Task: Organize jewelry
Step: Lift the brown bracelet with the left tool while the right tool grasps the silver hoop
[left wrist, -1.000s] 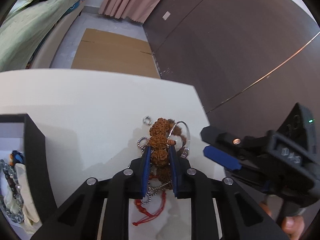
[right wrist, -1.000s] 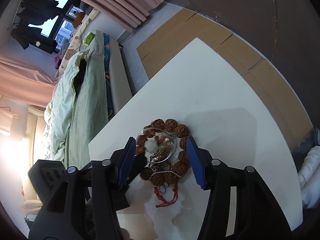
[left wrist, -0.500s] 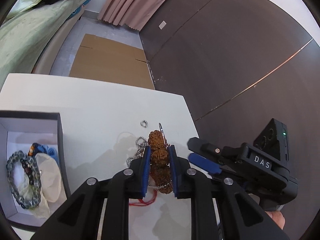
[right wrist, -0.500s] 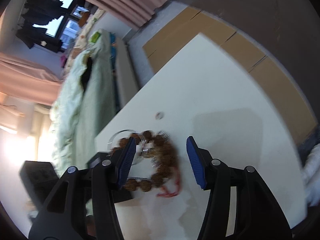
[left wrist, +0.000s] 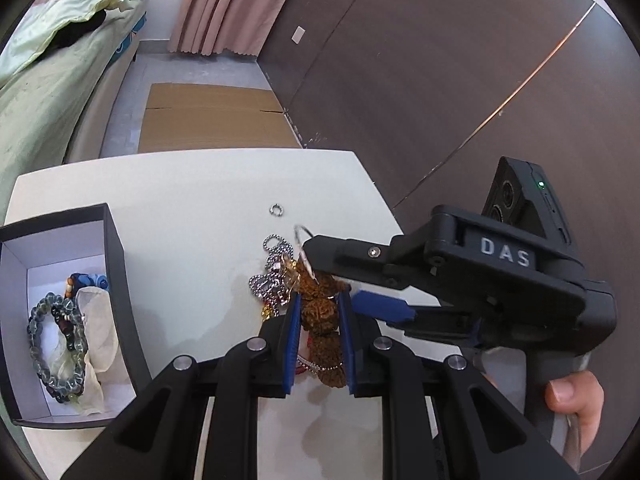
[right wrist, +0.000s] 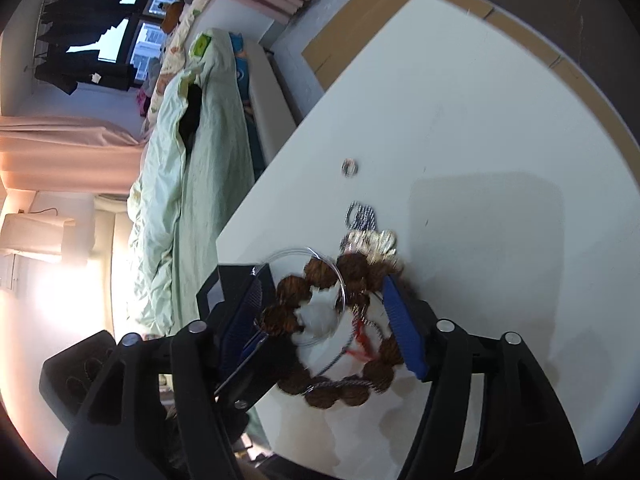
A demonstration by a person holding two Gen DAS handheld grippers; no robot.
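Left gripper (left wrist: 319, 336) clamps the brown bead bracelet (left wrist: 320, 312) above the bench (left wrist: 180, 200). Right gripper (right wrist: 328, 312) jaws opening, straddling the bracelet loosely.

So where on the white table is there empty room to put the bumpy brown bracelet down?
The table is bare from the black box across to the little silver ring, and along its far edge. In the right wrist view the side past the ring is bare too. It is crowded around the brown bead bracelet, tangled with the silver chain, where both grippers meet.

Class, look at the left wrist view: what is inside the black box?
Inside the black box: a grey-green bead bracelet, crumpled cream tissue and something blue. Whatever lies beneath the tissue is covered.
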